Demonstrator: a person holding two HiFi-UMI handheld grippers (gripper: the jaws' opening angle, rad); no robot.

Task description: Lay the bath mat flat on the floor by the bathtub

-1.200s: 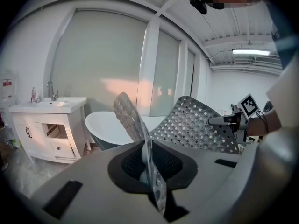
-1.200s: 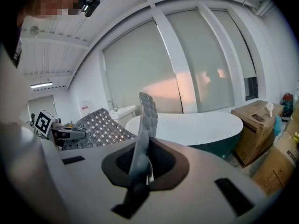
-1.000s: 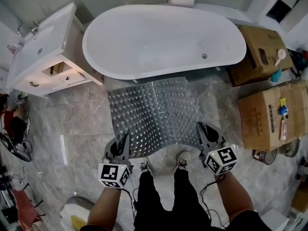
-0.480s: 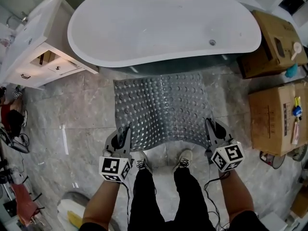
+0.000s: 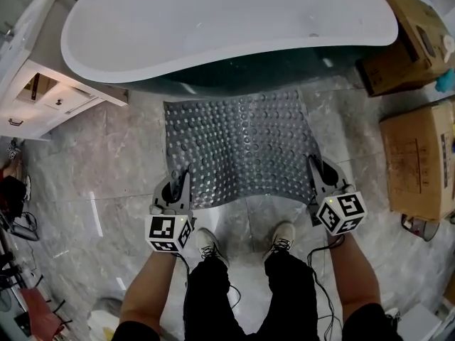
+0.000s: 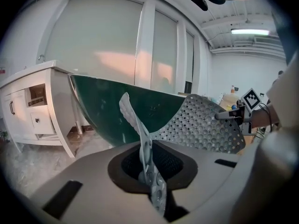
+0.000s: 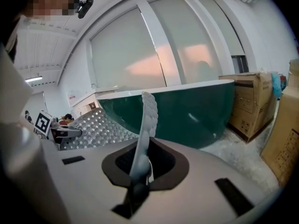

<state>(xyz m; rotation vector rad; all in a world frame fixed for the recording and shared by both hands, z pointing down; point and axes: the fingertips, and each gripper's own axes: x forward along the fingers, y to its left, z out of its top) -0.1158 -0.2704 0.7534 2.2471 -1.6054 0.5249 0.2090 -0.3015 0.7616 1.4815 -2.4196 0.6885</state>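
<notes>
A grey perforated bath mat [image 5: 242, 148] hangs stretched between my two grippers above the marble floor, its far edge close to the bathtub [image 5: 213, 27], white inside and dark green outside. My left gripper [image 5: 183, 180] is shut on the mat's near left corner [image 6: 142, 143]. My right gripper [image 5: 313, 169] is shut on the near right corner [image 7: 145, 129]. In both gripper views the mat edge stands up out of the jaws, with the green tub wall [image 6: 121, 111] [image 7: 187, 115] behind it. The mat sags slightly in the middle.
A white vanity with an open drawer [image 5: 35, 91] stands left of the tub. Cardboard boxes [image 5: 419, 155] sit at the right. The person's shoes [image 5: 281, 236] stand just behind the mat's near edge on the marble floor [image 5: 92, 176].
The view has shifted toward the tub and both grippers with the mat have moved forward and lower. The mat's far edge now lies closer to the tub base.
</notes>
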